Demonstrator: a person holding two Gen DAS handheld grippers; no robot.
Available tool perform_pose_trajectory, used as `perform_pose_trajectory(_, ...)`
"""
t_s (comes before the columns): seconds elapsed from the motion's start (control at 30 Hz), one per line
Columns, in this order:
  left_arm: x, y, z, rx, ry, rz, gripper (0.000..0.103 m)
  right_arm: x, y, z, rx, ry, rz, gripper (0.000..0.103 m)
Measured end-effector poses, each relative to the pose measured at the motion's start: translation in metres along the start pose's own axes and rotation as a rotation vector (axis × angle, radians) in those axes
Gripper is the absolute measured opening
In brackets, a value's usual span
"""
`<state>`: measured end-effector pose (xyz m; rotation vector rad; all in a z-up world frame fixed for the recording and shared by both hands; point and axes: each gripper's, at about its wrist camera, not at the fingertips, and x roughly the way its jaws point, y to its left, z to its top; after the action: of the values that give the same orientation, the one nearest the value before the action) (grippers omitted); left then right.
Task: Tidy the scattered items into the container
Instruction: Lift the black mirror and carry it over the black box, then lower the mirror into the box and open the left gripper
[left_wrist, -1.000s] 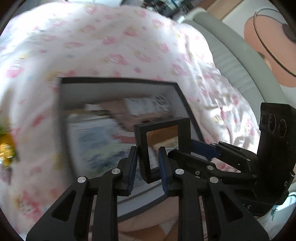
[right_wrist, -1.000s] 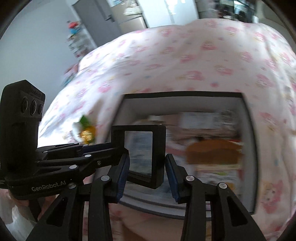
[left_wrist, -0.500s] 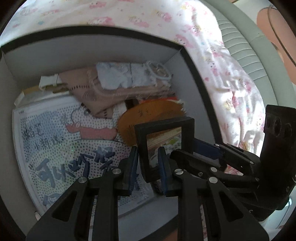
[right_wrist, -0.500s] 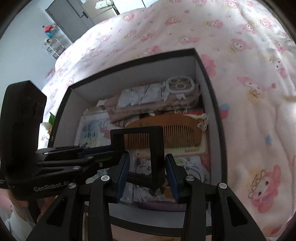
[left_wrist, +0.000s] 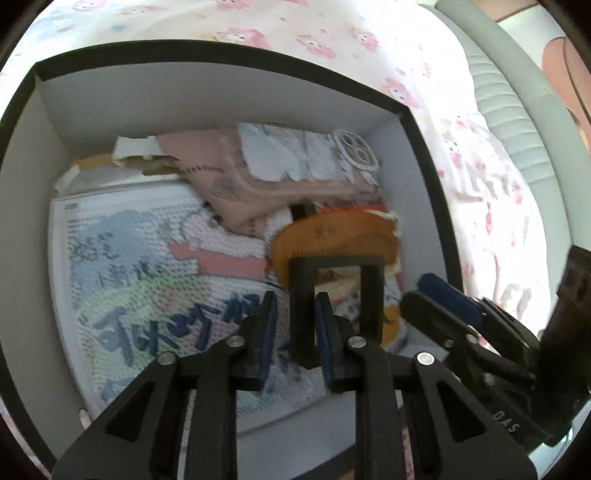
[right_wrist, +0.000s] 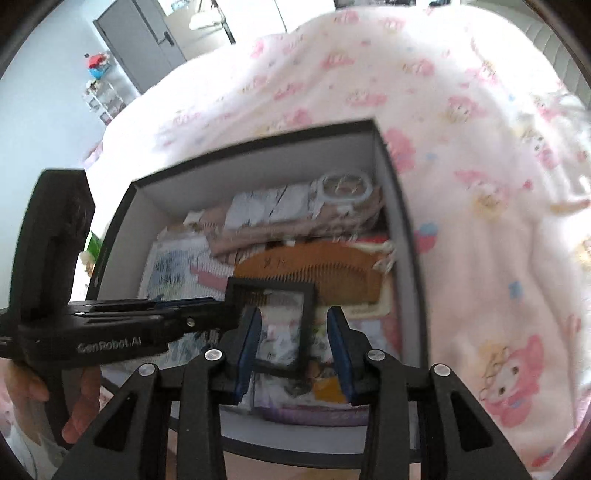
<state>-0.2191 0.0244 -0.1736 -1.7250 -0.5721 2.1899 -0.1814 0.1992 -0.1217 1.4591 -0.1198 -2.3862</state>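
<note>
A black square frame (left_wrist: 371, 295) (right_wrist: 269, 286) hangs low inside the black box (left_wrist: 221, 48) (right_wrist: 258, 138), just over a wooden comb (left_wrist: 332, 236) (right_wrist: 314, 266). My left gripper (left_wrist: 295, 314) is shut on the frame's left bar. In the right wrist view the frame's right bar lies between the jaws of my right gripper (right_wrist: 293, 317). Those jaws are closing, and a gap still shows beside each pad. The box also holds a dotted picture board (left_wrist: 147, 277), a folded pink cloth (left_wrist: 258, 192) and a white phone case (left_wrist: 354, 151) (right_wrist: 345, 188).
The box sits on a bed with a white cover printed with pink figures (right_wrist: 480, 184). A grey padded bed edge (left_wrist: 517, 110) runs along the right. A small green item (right_wrist: 94, 247) lies outside the box's left wall. A hand (right_wrist: 81, 398) holds the left gripper's handle.
Both grippers have sunk with the frame from above the bed cover down into the box, which now fills the views. The right jaws stand a little narrower.
</note>
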Motion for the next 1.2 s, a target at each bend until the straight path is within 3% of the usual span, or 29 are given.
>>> perform_pose_trajectory(0.13, 0.01, -0.011, -0.001, 0.006, 0.027, -0.026, 0.015, 0.003, -0.002, 0.0, -0.003, 0.016, -0.025, 0.034)
perform_pose_trajectory(0.3, 0.006, -0.021, -0.009, 0.036, 0.05, -0.133, 0.015, 0.002, -0.005, -0.002, -0.005, 0.018, -0.027, 0.034)
perform_pose_trajectory(0.4, -0.006, -0.009, -0.003, -0.012, -0.005, -0.094, 0.014, 0.0, -0.005, -0.002, 0.003, 0.018, -0.013, 0.034)
perform_pose_trajectory(0.57, 0.003, -0.014, -0.014, 0.004, 0.05, -0.053, 0.012, 0.0, -0.001, -0.004, -0.01, 0.019, -0.031, 0.034)
perform_pose_trajectory(0.67, 0.011, -0.027, -0.02, 0.035, 0.081, -0.076, 0.011, -0.008, 0.0, -0.006, -0.009, 0.002, -0.046, 0.034)
perform_pose_trajectory(0.77, 0.012, -0.033, -0.024, 0.04, 0.094, -0.17, 0.011, -0.015, -0.001, -0.011, 0.001, -0.004, -0.032, 0.034)
perform_pose_trajectory(0.87, 0.003, -0.035, -0.028, 0.065, 0.067, -0.157, 0.011, -0.014, -0.004, -0.016, 0.005, 0.007, -0.025, 0.034)
perform_pose_trajectory(1.03, 0.007, -0.041, -0.034, 0.062, 0.101, -0.149, 0.01, -0.008, -0.004, -0.02, 0.007, 0.042, 0.008, 0.034)
perform_pose_trajectory(1.2, 0.019, -0.045, -0.031, 0.053, 0.131, -0.182, 0.01, -0.013, -0.01, -0.02, -0.003, 0.007, -0.12, 0.034)
